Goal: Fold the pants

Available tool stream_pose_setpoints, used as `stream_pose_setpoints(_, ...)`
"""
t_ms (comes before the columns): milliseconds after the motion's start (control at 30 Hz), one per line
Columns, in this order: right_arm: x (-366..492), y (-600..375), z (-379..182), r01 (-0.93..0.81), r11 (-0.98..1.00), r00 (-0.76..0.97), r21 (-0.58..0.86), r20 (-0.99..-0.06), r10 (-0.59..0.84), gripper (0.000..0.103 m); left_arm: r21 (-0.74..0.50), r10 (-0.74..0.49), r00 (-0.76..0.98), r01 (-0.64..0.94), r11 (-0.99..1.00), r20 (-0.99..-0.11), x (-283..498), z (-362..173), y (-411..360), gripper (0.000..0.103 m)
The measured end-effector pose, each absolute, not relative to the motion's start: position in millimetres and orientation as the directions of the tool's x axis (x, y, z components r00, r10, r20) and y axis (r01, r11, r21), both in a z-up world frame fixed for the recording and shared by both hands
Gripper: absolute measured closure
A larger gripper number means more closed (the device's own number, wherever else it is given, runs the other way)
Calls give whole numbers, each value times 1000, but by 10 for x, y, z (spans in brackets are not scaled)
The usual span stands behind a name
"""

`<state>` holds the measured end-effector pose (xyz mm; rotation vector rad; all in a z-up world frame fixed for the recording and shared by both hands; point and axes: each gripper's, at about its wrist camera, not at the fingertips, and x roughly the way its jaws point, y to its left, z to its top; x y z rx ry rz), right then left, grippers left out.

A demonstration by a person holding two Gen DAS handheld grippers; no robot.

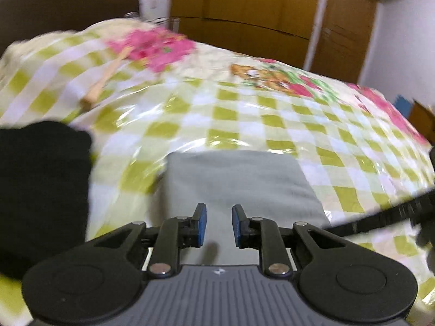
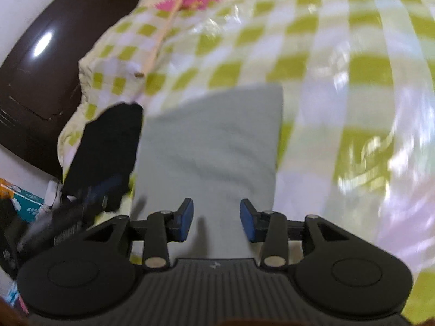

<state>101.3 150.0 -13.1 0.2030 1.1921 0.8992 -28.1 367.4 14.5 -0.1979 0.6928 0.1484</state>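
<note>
Grey pants (image 1: 239, 187) lay folded flat on checked table (image 1: 272, 125), just right of black cloth (image 1: 40, 190) | left tongs (image 1: 218, 226) and right tongs (image 2: 216, 220) both stood open, empty, over pants' near edge | advice: keep clear, don't snag fold.

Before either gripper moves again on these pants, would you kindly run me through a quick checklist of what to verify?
1. Left gripper jaws apart, nothing pinched: ok.
2. Right gripper jaws apart, nothing pinched: ok.
3. Grey pants folded into a flat, neat rectangle: ok, though the near edge is hidden.
4. Grey pants clear of the black garment: not ok, they meet edge to edge.
5. Wooden stick clear of the pants: ok.
6. Folding finished: cannot tell.
</note>
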Motion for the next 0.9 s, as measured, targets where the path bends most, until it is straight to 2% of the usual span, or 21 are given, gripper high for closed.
stream_pose_setpoints(133,933,1394,-248,-445,649,61,617,-702,709,63,-113,50,728,-173,978,-683,-34,21,3799,68)
stream_pose_setpoints(233,958,1316,-297,-401,637,56,658,-677,734,63,-44,86,682,-171,984,-726,38,-135,3864,68)
stream_pose_setpoints(300,967,1273,-316,-390,637,58,664,-673,737,62,-41,84,673,-168,985,-735,23,-189,3918,68)
stream_pose_setpoints(567,921,1153,-304,-401,661,118,635,-679,724,60,-42,85,669,-171,984,-738,64,-260,3973,67)
stream_pose_setpoints(667,937,1027,-288,-374,681,143,630,-686,713,60,-101,52,695,-178,979,-717,8,-139,4042,68)
stream_pose_setpoints(800,930,1142,-380,-377,668,89,642,-692,716,59,-133,49,726,-191,973,-686,-56,31,4123,63)
stream_pose_setpoints(900,813,1300,-495,-383,650,18,657,-698,716,57,-92,65,708,-181,979,-703,17,-33,4108,62)
